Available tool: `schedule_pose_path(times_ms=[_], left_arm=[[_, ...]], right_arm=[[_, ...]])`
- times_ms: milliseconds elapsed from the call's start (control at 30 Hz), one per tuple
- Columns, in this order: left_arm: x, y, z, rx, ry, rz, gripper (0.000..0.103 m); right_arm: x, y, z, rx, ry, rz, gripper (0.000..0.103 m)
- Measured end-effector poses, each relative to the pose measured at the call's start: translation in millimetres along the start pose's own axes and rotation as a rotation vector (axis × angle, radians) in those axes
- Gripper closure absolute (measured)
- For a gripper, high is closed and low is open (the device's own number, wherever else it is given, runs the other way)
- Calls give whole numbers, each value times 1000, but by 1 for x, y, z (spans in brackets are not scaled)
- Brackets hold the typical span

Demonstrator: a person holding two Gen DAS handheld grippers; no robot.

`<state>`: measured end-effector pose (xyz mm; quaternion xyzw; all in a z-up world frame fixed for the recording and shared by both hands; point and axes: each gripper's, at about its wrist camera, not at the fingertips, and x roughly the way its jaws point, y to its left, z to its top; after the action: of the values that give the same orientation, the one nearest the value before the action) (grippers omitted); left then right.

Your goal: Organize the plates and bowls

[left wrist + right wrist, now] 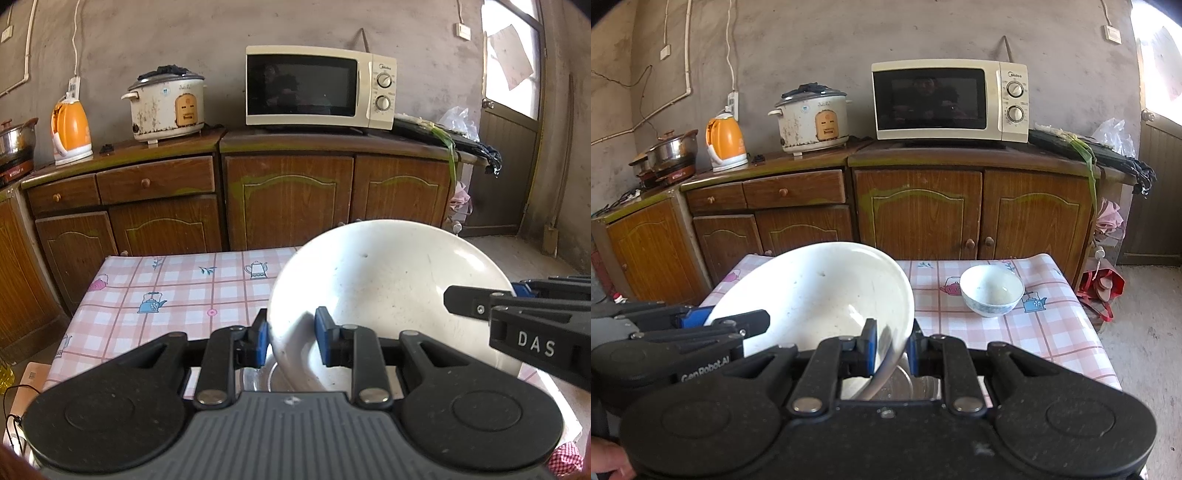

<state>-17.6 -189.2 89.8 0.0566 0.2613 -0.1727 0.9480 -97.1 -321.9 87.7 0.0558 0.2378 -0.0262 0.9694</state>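
I count one large white bowl (388, 295), tilted above the checked table (177, 291), my left gripper (290, 338) and right gripper (890, 347) each clamped on its rim at opposite sides. One small bowl (991, 290) stands on the table, well apart. One glass dish (916, 386) lies beneath. I read "DAS", "GenRobot.AI", and "Midea" on the microwave (949, 101).
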Motion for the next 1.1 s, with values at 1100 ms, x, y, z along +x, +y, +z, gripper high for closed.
schedule_pose_path(times_ms=[1100], left_arm=[[1, -9, -27, -1, 49, -32, 76]], right_arm=[[-10, -10, -33, 29, 43, -10, 81]])
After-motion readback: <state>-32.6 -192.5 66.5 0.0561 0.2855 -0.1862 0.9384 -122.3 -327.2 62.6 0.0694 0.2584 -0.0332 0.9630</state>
